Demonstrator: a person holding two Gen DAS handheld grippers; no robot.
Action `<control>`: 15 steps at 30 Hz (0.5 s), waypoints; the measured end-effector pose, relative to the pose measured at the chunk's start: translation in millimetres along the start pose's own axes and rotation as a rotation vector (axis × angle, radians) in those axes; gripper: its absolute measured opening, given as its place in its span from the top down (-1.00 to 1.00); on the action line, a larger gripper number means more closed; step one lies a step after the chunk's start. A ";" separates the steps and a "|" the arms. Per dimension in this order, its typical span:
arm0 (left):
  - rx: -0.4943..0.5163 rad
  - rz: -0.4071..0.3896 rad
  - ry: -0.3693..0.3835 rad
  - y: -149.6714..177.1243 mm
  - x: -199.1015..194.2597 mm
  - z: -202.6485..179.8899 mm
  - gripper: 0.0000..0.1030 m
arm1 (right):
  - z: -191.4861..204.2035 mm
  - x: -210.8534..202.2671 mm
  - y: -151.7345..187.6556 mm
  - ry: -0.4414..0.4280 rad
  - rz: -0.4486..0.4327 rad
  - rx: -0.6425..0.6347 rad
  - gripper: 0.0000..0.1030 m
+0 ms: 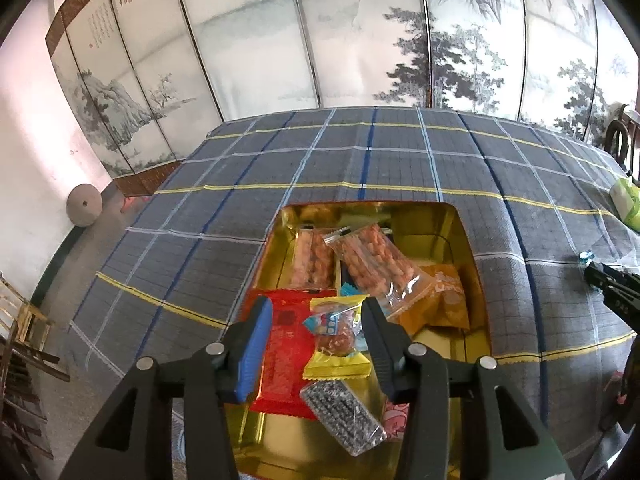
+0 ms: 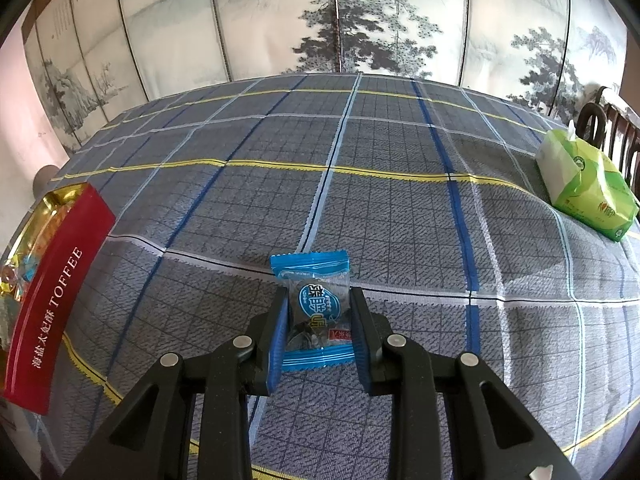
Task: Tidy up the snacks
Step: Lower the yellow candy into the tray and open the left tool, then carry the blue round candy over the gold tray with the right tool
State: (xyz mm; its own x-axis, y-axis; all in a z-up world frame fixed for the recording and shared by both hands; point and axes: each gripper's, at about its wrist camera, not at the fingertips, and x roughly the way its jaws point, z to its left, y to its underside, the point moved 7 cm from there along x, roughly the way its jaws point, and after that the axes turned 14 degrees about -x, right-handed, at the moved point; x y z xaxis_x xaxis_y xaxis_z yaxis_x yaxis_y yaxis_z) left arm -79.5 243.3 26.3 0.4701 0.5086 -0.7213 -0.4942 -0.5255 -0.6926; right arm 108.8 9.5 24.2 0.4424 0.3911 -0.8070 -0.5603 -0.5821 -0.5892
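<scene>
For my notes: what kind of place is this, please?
Probably a room in a home: a table under a plaid cloth, a painted folding screen behind it, a tissue pack and a snack tin.

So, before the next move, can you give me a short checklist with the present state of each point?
1. Right tool shut on the blue candy packet: ok.
2. Left tool open, nothing between its pads: ok.
3. Yellow-edged snack packet lies in the gold tin box, released: ok.
4. Bare gold floor left in the box for the packet: ok.
5. Checked tablecloth between packet and box free of obstacles: ok.
6. Grip firm enough for carrying: cannot tell.
</scene>
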 end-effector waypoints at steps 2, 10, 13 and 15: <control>-0.006 -0.002 0.002 -1.0 -7.0 3.1 0.09 | 0.1 -2.5 2.5 -0.008 -0.002 0.004 0.49; -0.021 -0.025 -0.009 -2.7 -30.4 11.7 0.09 | 12.7 -18.2 8.2 -0.034 -0.012 0.002 0.50; -0.024 -0.032 -0.009 -3.0 -37.1 14.0 0.09 | 21.2 -30.5 2.7 -0.051 -0.034 -0.001 0.49; -0.028 -0.034 -0.006 -2.2 -41.4 14.9 0.09 | 30.0 -38.8 -2.7 -0.070 -0.051 -0.008 0.49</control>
State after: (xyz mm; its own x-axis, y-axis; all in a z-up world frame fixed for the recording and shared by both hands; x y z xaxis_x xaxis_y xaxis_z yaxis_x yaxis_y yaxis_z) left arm -108.7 233.5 57.8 0.4818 0.5305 -0.6975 -0.4575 -0.5266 -0.7165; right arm 72.1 17.3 56.0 0.4199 0.4688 -0.7771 -0.5330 -0.5656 -0.6293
